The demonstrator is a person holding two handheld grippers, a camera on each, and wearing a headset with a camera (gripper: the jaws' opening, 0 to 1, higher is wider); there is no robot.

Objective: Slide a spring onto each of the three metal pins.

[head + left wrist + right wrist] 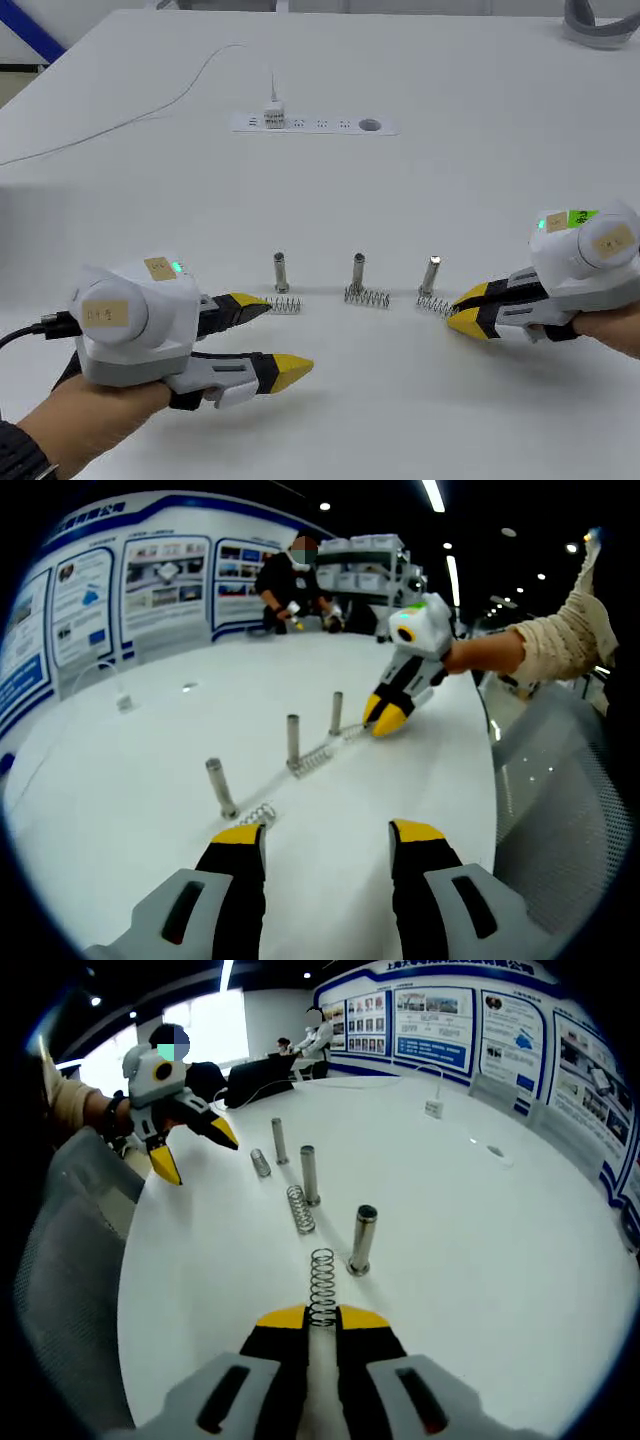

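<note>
Three pins stand upright in a row on the white table [420,180]: left pin [281,271], middle pin [358,270], right pin [431,273]. A spring lies flat just in front of each pin's foot, long axis running sideways along the row: left spring [284,304], middle spring [367,297] and right spring [434,304]. The right spring slants slightly down toward the right gripper [463,308]. That gripper's jaws are narrow and flank the spring's near end. In the right gripper view the spring points straight ahead from between the tips, passing beside the right pin; whether the jaws actually pinch it, I cannot tell. The left gripper [283,337] sits low over the table with its jaws spread wide, one tip just beside the left spring's end.
</note>
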